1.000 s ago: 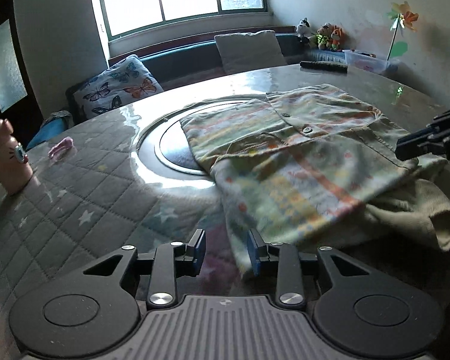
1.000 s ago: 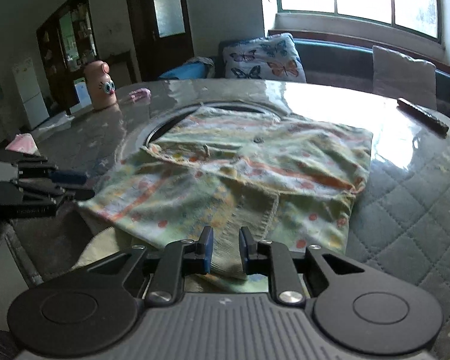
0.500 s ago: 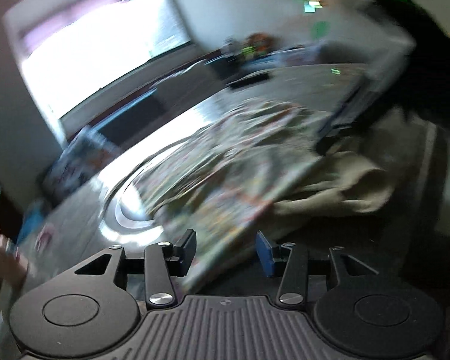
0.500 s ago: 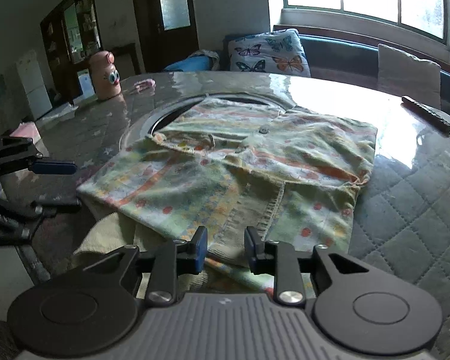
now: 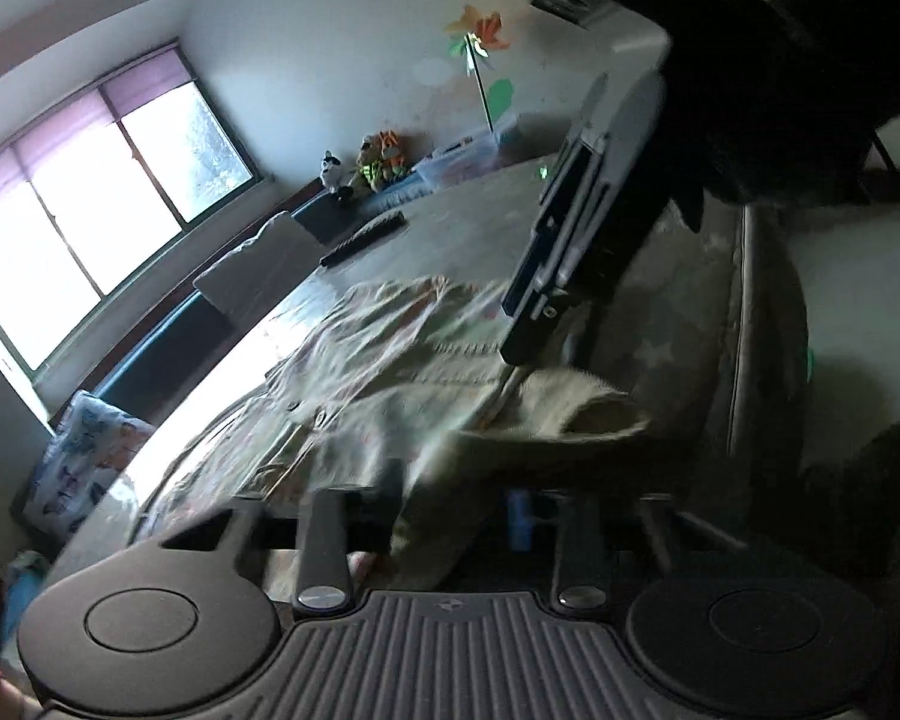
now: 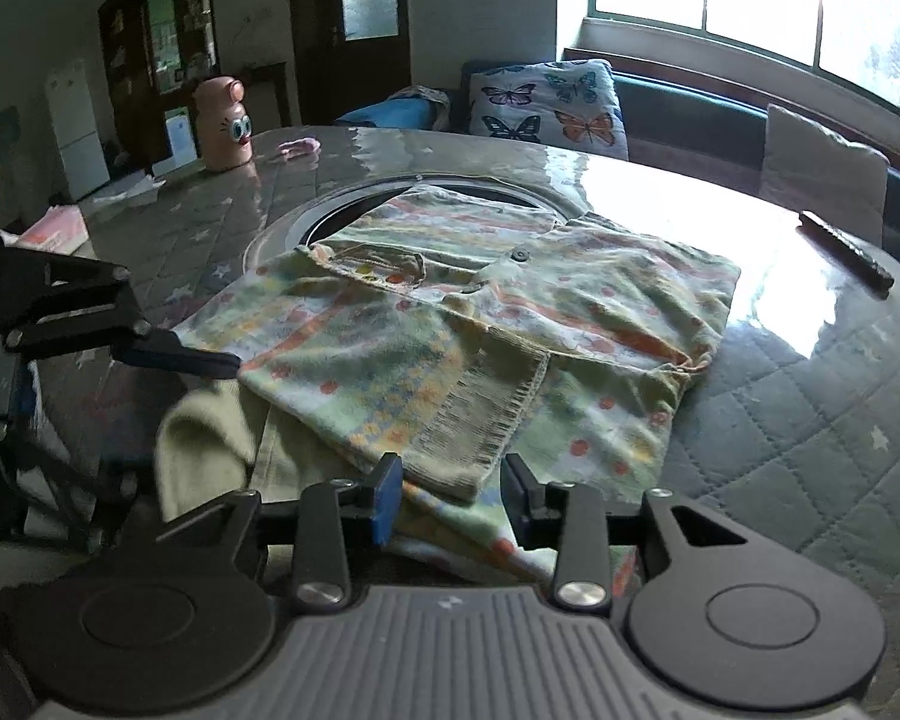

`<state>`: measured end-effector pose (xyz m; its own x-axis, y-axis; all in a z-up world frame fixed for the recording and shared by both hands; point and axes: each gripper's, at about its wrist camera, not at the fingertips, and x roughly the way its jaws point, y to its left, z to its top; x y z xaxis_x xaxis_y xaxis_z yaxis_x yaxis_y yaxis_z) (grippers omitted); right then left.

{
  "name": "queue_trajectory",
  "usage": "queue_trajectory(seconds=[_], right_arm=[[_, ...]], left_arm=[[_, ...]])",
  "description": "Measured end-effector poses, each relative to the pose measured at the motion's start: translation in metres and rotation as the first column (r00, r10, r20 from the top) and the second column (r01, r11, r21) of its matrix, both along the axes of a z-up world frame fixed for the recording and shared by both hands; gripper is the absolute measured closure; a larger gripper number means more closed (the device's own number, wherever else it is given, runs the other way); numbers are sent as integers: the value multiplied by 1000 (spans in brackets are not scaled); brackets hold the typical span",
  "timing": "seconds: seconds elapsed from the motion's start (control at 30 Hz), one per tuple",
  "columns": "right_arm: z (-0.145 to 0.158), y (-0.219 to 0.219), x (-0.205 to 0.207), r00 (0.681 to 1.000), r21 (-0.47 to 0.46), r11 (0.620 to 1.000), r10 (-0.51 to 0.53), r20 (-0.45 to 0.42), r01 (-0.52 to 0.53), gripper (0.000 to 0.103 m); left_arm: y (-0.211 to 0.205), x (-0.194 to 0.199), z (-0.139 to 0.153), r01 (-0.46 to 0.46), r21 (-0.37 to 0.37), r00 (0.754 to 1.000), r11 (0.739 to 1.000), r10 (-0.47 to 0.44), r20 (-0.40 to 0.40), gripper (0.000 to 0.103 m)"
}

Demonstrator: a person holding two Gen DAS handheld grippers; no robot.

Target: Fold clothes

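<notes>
A folded pale green patterned shirt (image 6: 486,324) lies on the round quilted table (image 6: 810,450), over a beige garment (image 6: 204,450) that sticks out at the near left. My right gripper (image 6: 450,492) is open, its jaws on either side of the shirt's near hem. My left gripper (image 5: 456,516) is open and rolled sideways, with the shirt's corner (image 5: 426,480) between its jaws; it also shows in the right wrist view (image 6: 168,354) at the shirt's left corner. The right gripper shows in the left wrist view (image 5: 570,252) above the shirt (image 5: 390,372).
A dark remote (image 6: 846,252) lies at the table's far right. A pink cartoon bottle (image 6: 225,123) and a pink cloth (image 6: 299,147) sit at the far left. A butterfly cushion (image 6: 546,108) and a white cushion (image 6: 822,162) rest on the bench behind.
My left gripper has rolled sideways and moved in on the shirt's corner, its jaws opening wider. My right gripper's jaws have opened wider around the near hem.
</notes>
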<state>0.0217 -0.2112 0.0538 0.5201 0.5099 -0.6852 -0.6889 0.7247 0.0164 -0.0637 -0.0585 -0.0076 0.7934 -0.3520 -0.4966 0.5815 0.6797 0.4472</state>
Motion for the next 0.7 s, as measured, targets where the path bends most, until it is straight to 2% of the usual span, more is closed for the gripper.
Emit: queue_trajectory(seconds=[0.1,0.2,0.33,0.5,0.63,0.7], right_arm=[[4,-4,-7,999,-20,999,36,25,-35,60],[7,-7,-15,995,-54,996,80,54,-77,53],[5,-5,-22,989,-89,989,122,82,-115,52],[-3,10,-21,979,-90,987,144,143,-132,52],[-11,21,-15,973,-91,984,164,162,-150,59],[-14,26,-13,973,-103,983,165,164,-149,70]], left_arm=[[6,10,8,-44,-64,999,997,42,-21,91],[13,25,21,-100,-139,994,985,93,-58,93],[18,46,35,-154,-208,986,966,137,-92,95],[20,63,41,-175,-236,981,956,147,-129,95],[26,60,43,-186,-249,977,950,153,-146,95],[27,58,42,-186,-247,977,951,153,-148,95]])
